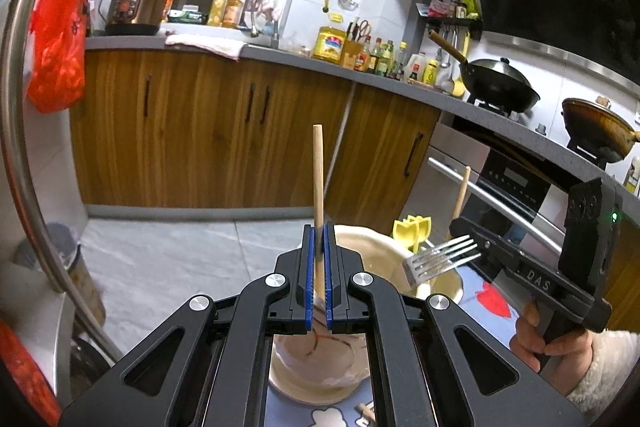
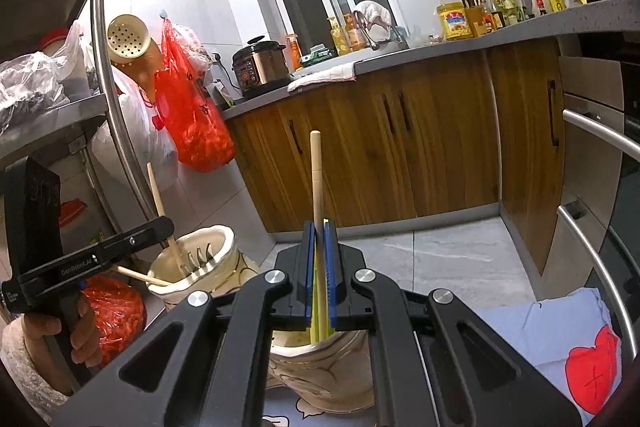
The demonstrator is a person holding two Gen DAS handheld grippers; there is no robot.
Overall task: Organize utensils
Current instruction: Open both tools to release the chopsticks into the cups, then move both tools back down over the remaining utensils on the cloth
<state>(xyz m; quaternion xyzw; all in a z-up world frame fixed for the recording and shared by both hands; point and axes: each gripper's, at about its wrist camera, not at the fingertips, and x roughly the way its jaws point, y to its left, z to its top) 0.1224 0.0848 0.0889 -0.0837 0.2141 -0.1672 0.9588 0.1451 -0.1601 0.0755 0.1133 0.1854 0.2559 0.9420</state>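
Below centre frame, left gripper [image 1: 319,279] clamps a wooden-handled utensil [image 1: 318,163] over its holder [image 1: 320,359]; right gripper [image 2: 319,283] likewise clamps a second wooden handle [image 2: 316,179]. Next, judged: lower and release.

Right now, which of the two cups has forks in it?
The far cup, at the left gripper: fork tines show over its rim. The near cup, below the right jaws, shows none.

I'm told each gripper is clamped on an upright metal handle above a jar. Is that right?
Not quite: the handles are wooden, not metal. The left wrist view shows the left gripper clamped on an upright wooden handle above a jar. The right wrist view shows the right gripper clamped on another wooden one.
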